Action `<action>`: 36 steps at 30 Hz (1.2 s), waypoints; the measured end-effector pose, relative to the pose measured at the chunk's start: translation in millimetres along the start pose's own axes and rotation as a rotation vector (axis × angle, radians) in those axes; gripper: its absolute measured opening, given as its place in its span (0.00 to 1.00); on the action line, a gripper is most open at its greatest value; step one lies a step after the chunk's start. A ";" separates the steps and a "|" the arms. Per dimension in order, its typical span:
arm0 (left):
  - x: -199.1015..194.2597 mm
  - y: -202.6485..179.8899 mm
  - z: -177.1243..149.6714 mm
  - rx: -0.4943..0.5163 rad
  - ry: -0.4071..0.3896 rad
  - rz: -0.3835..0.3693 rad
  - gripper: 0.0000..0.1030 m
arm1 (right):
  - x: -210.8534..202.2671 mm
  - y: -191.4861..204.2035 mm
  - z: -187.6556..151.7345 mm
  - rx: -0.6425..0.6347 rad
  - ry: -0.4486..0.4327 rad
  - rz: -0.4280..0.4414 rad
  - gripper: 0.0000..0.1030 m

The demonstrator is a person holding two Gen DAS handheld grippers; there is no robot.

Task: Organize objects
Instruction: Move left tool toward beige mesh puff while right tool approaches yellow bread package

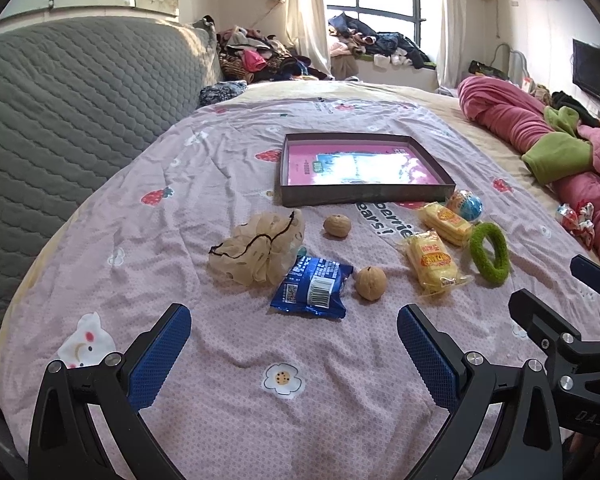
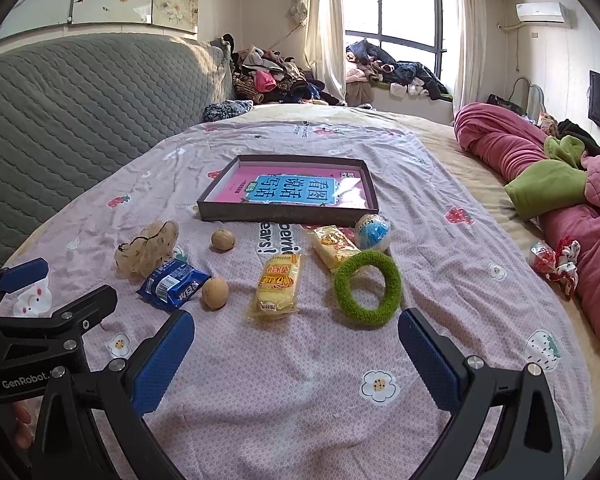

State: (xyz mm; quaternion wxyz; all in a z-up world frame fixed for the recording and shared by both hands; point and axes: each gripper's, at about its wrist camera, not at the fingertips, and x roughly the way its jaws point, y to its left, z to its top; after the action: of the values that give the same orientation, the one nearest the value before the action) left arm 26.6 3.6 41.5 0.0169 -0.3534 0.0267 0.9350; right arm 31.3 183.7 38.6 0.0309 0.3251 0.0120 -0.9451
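Observation:
On the pink bedspread a dark shallow box (image 1: 364, 195) (image 2: 288, 213) holds a pink book. In front of it lie a beige scrunchie (image 1: 256, 250) (image 2: 148, 249), two walnuts (image 1: 337, 225) (image 1: 371, 283) (image 2: 223, 239) (image 2: 215, 293), a blue snack packet (image 1: 312, 286) (image 2: 172, 284), two yellow snack packs (image 1: 434, 267) (image 1: 446, 219) (image 2: 278, 286) (image 2: 334, 246), a green fuzzy ring (image 1: 489, 252) (image 2: 368, 287) and a blue-and-white ball (image 1: 466, 204) (image 2: 374, 232). My left gripper (image 1: 294, 354) hangs open just short of the blue packet. My right gripper (image 2: 296, 354) is open near the ring, holding nothing.
A grey quilted headboard (image 1: 68, 112) runs along the left. A rolled pink blanket with green lining (image 2: 548, 188) lies along the right, with a red-and-white wrapped item (image 2: 556, 260) beside it. Clothes are piled by the window behind the bed.

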 end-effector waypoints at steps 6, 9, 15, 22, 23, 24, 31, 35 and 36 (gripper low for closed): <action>0.0 5.2 3.5 -0.009 -0.008 0.002 1.00 | -3.7 1.7 3.3 0.000 -0.010 0.008 1.00; 1.3 9.1 5.1 -0.016 -0.010 0.001 1.00 | -5.7 3.5 5.7 -0.004 -0.019 0.012 1.00; 5.2 19.0 10.6 -0.021 -0.013 0.009 1.00 | -5.2 8.8 10.9 -0.012 -0.024 0.020 1.00; 15.2 32.6 21.8 -0.029 -0.019 0.008 1.00 | 4.0 17.5 18.5 -0.012 -0.017 0.027 1.00; 16.9 33.7 23.1 -0.029 -0.018 0.007 1.00 | 5.7 18.6 20.6 -0.013 -0.015 0.031 1.00; 19.1 35.2 24.6 -0.028 -0.015 0.007 1.00 | 7.1 19.3 22.5 -0.011 -0.013 0.033 1.00; 34.4 44.7 36.1 -0.033 -0.009 0.009 1.00 | 14.5 23.8 34.2 -0.009 -0.011 0.045 1.00; 43.5 45.0 39.5 -0.020 -0.002 0.017 1.00 | 26.3 26.2 35.7 -0.018 0.019 0.039 1.00; 45.7 44.8 39.9 -0.017 -0.002 0.017 1.00 | 29.1 26.6 35.6 -0.018 0.024 0.043 1.00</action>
State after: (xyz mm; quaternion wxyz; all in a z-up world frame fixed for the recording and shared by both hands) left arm -36.3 -38.1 42.9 0.0061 -0.3523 0.0218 0.9356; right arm -11.7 154.2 48.7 0.0538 0.3364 0.0138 -0.9401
